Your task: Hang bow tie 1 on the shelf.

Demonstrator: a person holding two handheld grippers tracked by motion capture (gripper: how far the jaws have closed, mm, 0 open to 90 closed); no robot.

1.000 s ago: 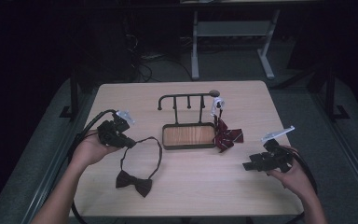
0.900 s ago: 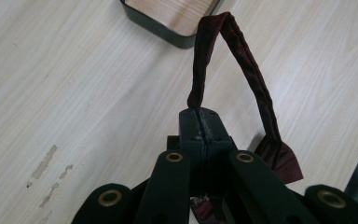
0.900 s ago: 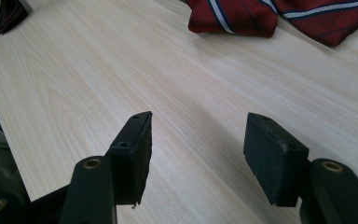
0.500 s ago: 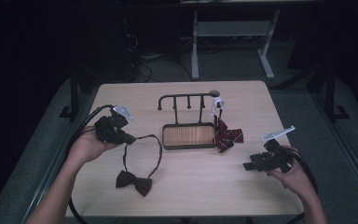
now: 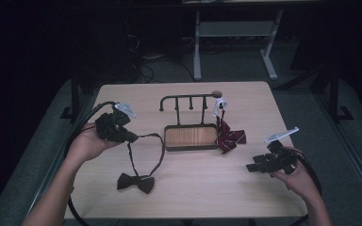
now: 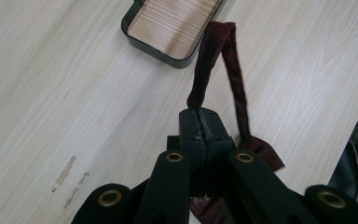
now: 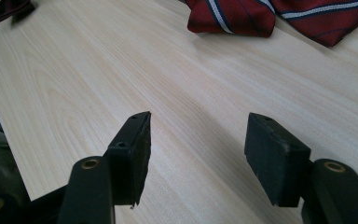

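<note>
A dark maroon bow tie [image 5: 135, 181] lies near the table's front left, its strap [image 5: 156, 139] looping up to my left gripper [image 5: 133, 138]. That gripper is shut on the strap [image 6: 204, 74], with the jaws pressed together. A black hook stand [image 5: 191, 136] with a wooden tray base sits mid-table; the tray [image 6: 172, 23] lies beyond my left jaws. A red striped bow tie [image 5: 228, 137] hangs from the stand's right end and rests on the table. My right gripper [image 5: 250, 167] hovers open at the front right, with the striped bow tie [image 7: 279, 14] ahead of it and nothing between its fingers.
The wooden table [image 5: 202, 202] ends close behind both hands. A white desk frame [image 5: 198, 42] and cables stand on the dark floor beyond the far edge. Each gripper trails a black cable [image 5: 82, 125] off the table's side.
My left gripper has lifted slightly and shifted back-left with the strap, pulling the loop taut. The right gripper has stayed put.
</note>
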